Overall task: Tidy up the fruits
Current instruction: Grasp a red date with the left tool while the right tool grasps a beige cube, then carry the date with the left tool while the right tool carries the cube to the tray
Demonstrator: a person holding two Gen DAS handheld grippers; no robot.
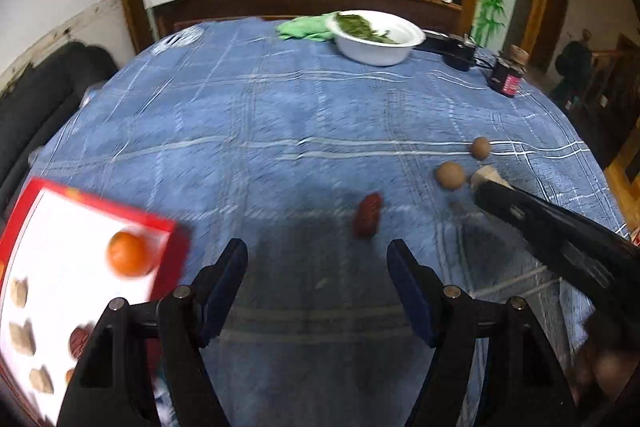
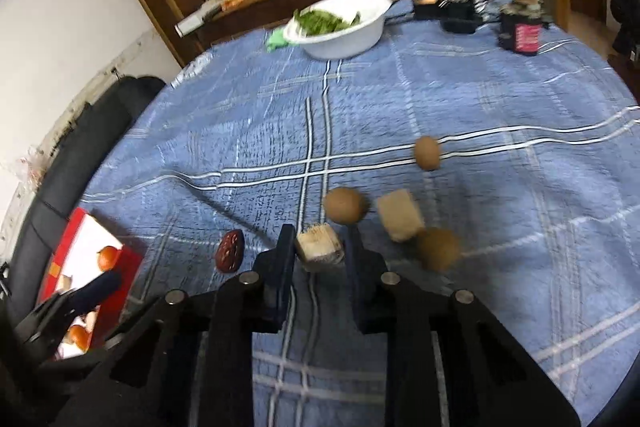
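My right gripper [image 2: 320,241] is shut on a small beige block [image 2: 318,251] just above the blue checked cloth; in the left wrist view the right gripper [image 1: 490,187] reaches in from the right with the block [image 1: 485,174] at its tip. A second beige block [image 2: 400,215] and three round brown fruits [image 2: 345,205] [image 2: 428,152] [image 2: 438,249] lie close around it. A dark red date [image 1: 367,215] lies just ahead of my left gripper [image 1: 316,261], which is open with nothing between its fingers. At the left, a red tray [image 1: 100,207] holds an orange [image 1: 129,254], beige blocks and a date.
A white bowl of green leaves [image 1: 376,43] and a green cloth [image 1: 304,29] stand at the table's far side. A black device [image 1: 452,47] and a dark jar [image 1: 508,75] are at the far right. A black chair [image 1: 40,99] stands left of the table.
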